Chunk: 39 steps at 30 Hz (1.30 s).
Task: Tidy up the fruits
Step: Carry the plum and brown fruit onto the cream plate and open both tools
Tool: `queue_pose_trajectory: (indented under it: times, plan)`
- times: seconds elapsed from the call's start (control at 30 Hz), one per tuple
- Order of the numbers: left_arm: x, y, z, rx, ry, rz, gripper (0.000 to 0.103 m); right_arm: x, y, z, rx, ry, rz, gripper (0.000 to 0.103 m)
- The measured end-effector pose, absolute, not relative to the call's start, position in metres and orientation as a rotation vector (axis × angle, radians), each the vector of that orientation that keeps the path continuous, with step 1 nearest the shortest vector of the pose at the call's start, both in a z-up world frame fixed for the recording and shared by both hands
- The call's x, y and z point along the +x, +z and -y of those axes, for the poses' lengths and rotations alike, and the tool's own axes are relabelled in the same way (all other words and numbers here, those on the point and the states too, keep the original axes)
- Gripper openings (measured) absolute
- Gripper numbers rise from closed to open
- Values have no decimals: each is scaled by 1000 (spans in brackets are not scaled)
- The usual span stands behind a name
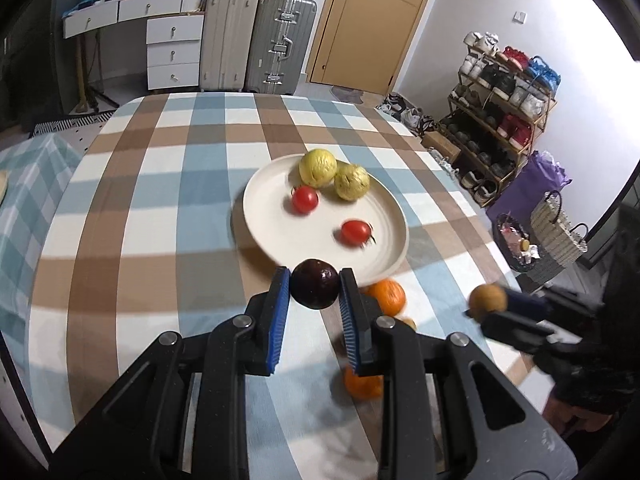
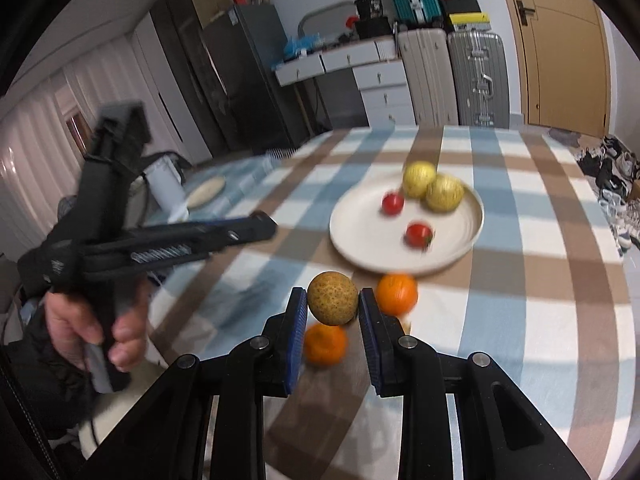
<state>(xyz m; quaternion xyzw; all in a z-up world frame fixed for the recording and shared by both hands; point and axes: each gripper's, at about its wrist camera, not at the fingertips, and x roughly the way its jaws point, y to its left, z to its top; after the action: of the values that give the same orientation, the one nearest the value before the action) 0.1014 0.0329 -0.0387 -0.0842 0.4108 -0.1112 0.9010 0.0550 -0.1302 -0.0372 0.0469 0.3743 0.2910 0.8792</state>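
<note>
Blue-padded left tool (image 1: 314, 286) clamped on dark purple plum (image 1: 314, 284), held above counter (image 1: 132, 216). Just beyond its tips: cream plate (image 1: 256, 216) carrying two yellow-green guavas (image 1: 318, 168) and two cherry tomatoes (image 1: 305, 199). Right of and below its right finger: two oranges (image 1: 387, 297) on checked tablecloth. Right tool (image 2: 333, 298) gripping speckled tan-brown round fruit (image 2: 333, 298), lifted clear of cloth; oranges beneath and just right of its tips, plate ahead. Person's hand (image 2: 94, 320) grips left tool's handle.
</note>
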Motion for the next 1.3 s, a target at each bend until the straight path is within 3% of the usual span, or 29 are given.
queue_pose_trajectory:
  times: [0.4, 0.7, 1.3]
  plan:
    - [205, -65, -39, -189, -263, -876, 22, 171, -15, 111, 64, 617, -780, 27]
    - [247, -98, -57, -253, -266, -899, 22, 252, -49, 80, 48, 625, -884, 27]
    - [268, -121, -46, -216, -278, -909, 22, 299, -87, 54, 45, 539, -1000, 27]
